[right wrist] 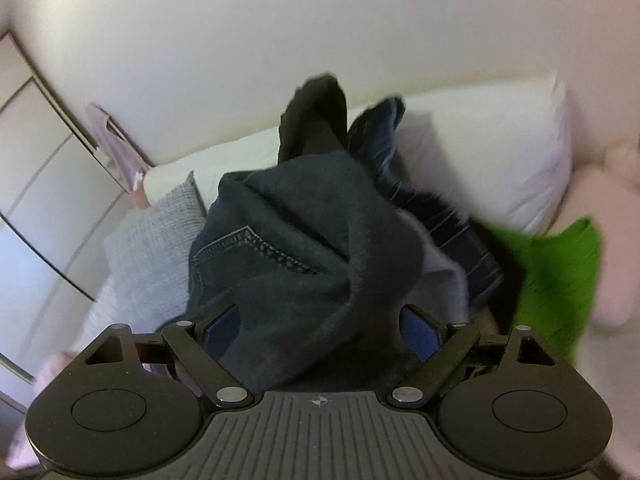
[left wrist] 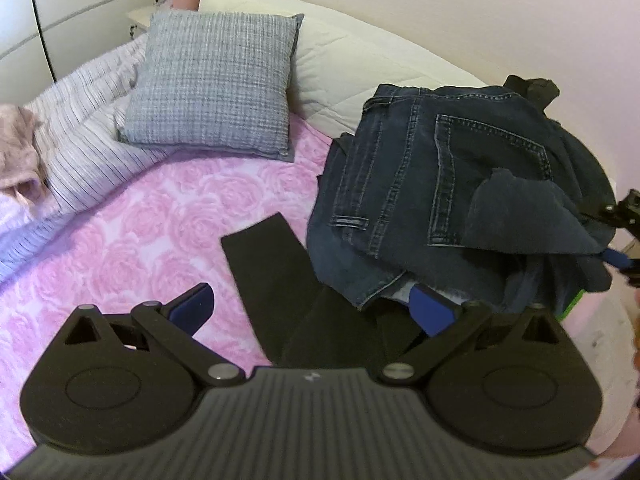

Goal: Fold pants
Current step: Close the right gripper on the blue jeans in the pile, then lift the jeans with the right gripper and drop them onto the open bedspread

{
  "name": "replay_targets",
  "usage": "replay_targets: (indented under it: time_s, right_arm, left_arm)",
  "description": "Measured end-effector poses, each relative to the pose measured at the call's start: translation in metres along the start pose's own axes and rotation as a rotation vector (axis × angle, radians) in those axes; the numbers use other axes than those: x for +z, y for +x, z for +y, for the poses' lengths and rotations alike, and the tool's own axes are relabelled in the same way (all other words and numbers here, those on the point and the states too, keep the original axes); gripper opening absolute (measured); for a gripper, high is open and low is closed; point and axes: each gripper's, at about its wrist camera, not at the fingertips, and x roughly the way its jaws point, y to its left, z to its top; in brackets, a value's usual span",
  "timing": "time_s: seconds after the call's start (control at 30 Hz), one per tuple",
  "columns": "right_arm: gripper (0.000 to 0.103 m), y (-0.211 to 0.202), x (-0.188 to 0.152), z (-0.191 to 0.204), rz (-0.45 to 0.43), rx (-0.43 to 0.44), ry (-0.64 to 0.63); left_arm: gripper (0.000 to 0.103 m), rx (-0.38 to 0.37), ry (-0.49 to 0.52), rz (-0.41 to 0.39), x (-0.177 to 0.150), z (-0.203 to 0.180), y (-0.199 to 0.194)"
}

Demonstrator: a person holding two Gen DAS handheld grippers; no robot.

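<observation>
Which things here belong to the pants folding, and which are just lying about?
Job: dark jeans; black pants; left gripper, open; right gripper, jean fabric between its fingers.

Lying about: grey pillow; striped duvet; pink cloth; green item.

You are looking at a bed (left wrist: 132,216) wearing a pink rose-patterned cover. Lying on it are a grey checked cushion (left wrist: 212,80) leaning against a long white pillow (left wrist: 352,68), a striped duvet (left wrist: 80,148) bunching at the left with a pinkish cloth (left wrist: 18,148) on it, a flat black garment (left wrist: 276,272), and a heap of dark jeans (left wrist: 440,184) sitting beside a green item (right wrist: 560,280).
</observation>
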Motion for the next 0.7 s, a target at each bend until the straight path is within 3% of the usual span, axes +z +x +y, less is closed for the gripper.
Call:
replay_targets:
  time_s: [0.03, 0.07, 0.1, 0.13, 0.23, 0.37, 0.53, 0.7]
  right_arm:
    - [0.071, 0.004, 0.0, 0.001, 0.008, 0.012, -0.006]
    - [0.046, 0.007, 0.0, 0.001, 0.02, 0.02, -0.02]
    - [0.015, 0.01, 0.0, 0.001, 0.037, 0.005, -0.039]
    - [0.001, 0.01, -0.001, 0.0, 0.041, -0.017, -0.045]
    - [0.0, -0.01, -0.004, -0.011, 0.016, 0.024, -0.037]
    - [0.0, -0.045, -0.014, 0.014, -0.031, 0.054, -0.226]
    - [0.0, -0.084, -0.042, 0.083, -0.097, 0.156, -0.466]
    - [0.0, -0.103, -0.067, 0.167, -0.144, 0.241, -0.659]
  left_arm:
    - [0.102, -0.02, -0.014, 0.007, -0.001, -0.001, 0.003]
    - [0.102, -0.041, -0.025, 0.017, -0.002, -0.003, 0.007]
    - [0.102, -0.056, -0.032, 0.026, -0.004, -0.004, 0.011]
    - [0.102, -0.07, -0.038, 0.037, -0.005, -0.007, 0.015]
    - [0.102, -0.085, -0.045, 0.057, -0.007, -0.014, 0.024]
    - [0.102, -0.083, -0.053, 0.043, -0.005, -0.013, 0.019]
    - [0.102, -0.058, -0.085, -0.009, -0.003, 0.008, -0.002]
    - [0.102, 0.0, -0.163, -0.081, -0.014, 0.056, -0.047]
